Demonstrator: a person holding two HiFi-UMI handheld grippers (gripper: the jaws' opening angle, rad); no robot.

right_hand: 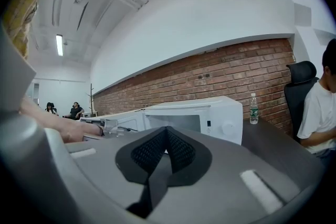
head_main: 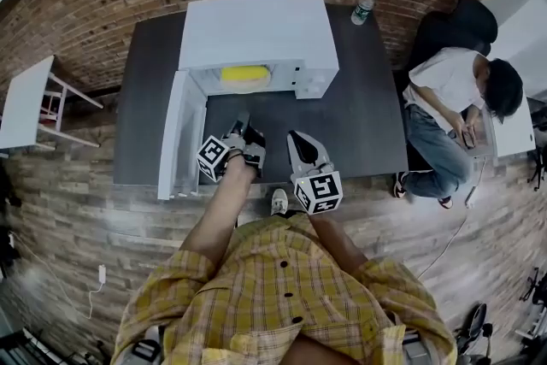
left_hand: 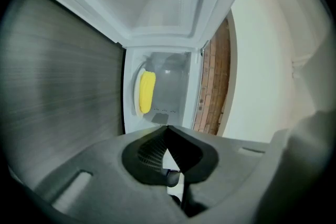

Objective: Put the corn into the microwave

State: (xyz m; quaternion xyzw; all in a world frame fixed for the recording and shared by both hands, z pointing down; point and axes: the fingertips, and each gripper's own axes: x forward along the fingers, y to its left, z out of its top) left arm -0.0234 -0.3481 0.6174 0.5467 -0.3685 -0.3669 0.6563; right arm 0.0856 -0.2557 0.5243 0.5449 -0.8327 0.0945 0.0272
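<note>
Corn (head_main: 245,78) sits in the microwave (head_main: 256,26); with left gripper (head_main: 243,122) and right gripper (head_main: 297,139) jaws pressed together, empty, we could clip the open door (head_main: 175,132)

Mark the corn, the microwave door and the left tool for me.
corn (head_main: 245,78): head view, middle of its yellow body.
microwave door (head_main: 181,137): head view, middle of the open panel.
left tool (left_hand: 168,128): left gripper view, where the shut tips meet.

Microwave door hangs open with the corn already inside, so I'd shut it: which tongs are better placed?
Probably left. The left tongs, closed and empty, sit right beside the open door; the right tongs, also closed, lie farther from it, beyond the left ones.
</note>
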